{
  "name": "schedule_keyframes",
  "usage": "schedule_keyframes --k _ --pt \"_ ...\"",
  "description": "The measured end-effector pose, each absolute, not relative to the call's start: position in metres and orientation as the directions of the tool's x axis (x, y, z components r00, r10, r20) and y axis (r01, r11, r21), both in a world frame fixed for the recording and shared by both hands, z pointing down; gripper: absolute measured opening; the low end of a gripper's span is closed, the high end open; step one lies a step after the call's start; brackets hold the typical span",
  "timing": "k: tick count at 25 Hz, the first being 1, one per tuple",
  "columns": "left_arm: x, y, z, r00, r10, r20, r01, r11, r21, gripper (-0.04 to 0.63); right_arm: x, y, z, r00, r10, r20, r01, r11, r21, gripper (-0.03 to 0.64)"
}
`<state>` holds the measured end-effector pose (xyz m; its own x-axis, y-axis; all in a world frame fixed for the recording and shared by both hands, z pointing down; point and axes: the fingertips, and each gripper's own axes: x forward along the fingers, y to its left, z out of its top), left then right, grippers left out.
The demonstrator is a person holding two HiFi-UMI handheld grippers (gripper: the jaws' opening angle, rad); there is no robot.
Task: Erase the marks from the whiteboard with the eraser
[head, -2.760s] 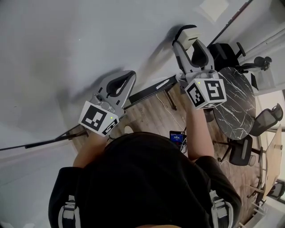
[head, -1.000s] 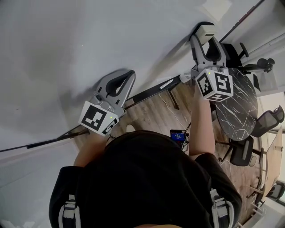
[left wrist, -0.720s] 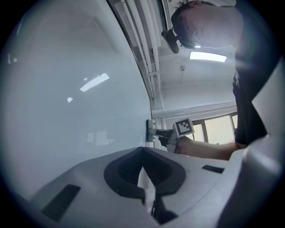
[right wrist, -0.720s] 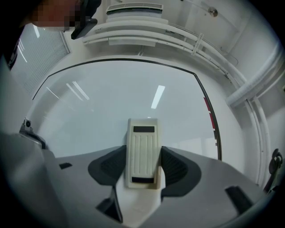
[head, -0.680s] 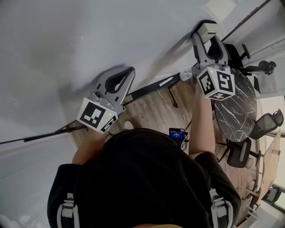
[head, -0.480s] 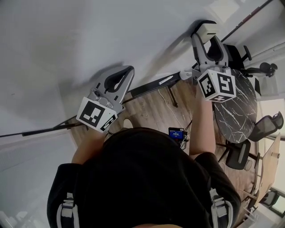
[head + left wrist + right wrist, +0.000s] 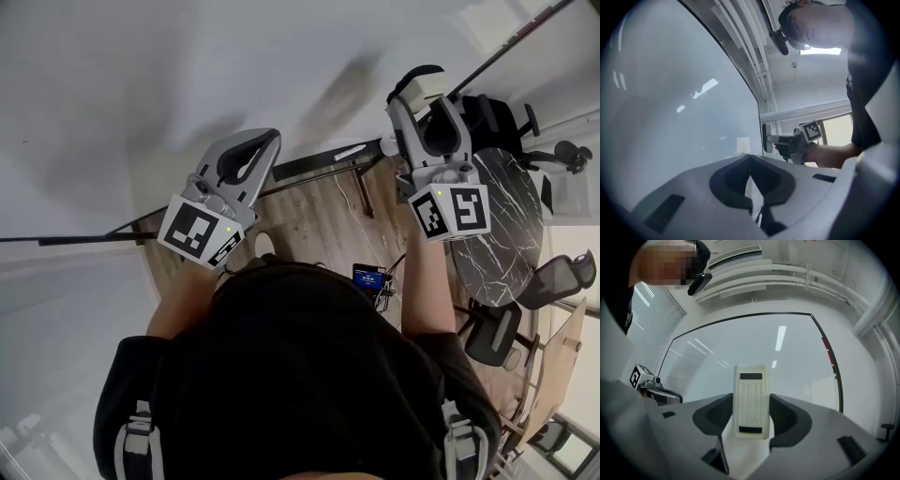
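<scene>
Head view: right gripper [image 7: 424,101] clamped on cream ribbed rectangular eraser [image 7: 422,82], held close to glossy white whiteboard [image 7: 187,66]; left gripper [image 7: 267,141] well apart, lower left. Left gripper view: jaws pressed together, nothing between. Right gripper view: jaws parted by eraser's width, gripping both its sides, board ahead.

Wood floor [image 7: 317,216] (office chairs [image 7: 495,336], marble table [image 7: 516,216])

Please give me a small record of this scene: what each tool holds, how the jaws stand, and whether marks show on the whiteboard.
left tool: jaws together, nothing between them
right tool: shut on the eraser
eraser: cream, upright between the jaws, toward the whiteboard
marks: none clearly seen in the right gripper view
eraser touching whiteboard: cannot tell
</scene>
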<state>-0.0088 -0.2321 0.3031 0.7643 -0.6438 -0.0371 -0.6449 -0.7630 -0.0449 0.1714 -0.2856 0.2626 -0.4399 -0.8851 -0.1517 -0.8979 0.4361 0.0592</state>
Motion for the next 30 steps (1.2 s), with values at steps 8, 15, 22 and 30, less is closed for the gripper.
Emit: schedule_keyframes --k 8,15,22,30 --pt "0.001 -0.194 0.322 0.733 -0.681 0.001 -0.68 -0.732 -0.031 0.005 0.158 -0.235 0.302 -0.562 -0.82 -0.103 -0.827 0.561 0.047 0.244" --pt "0.005 -0.16 0.337 0.707 -0.707 0.01 -0.706 -0.707 -0.032 0.005 0.131 -0.192 0.336 -0.671 -0.739 -0.066 -0.741 0.672 0.012 0.244" --pt "0.01 -0.128 0.364 0.703 -0.711 0.022 -0.71 -0.703 -0.043 0.005 0.112 -0.149 0.367 -0.746 -0.666 -0.034 -0.666 0.745 0.03 0.244" --pt "0.021 -0.103 0.38 0.714 -0.699 0.04 -0.698 -0.715 -0.035 0.005 0.105 -0.119 0.378 -0.767 -0.639 -0.057 -0.64 0.769 -0.007 0.242"
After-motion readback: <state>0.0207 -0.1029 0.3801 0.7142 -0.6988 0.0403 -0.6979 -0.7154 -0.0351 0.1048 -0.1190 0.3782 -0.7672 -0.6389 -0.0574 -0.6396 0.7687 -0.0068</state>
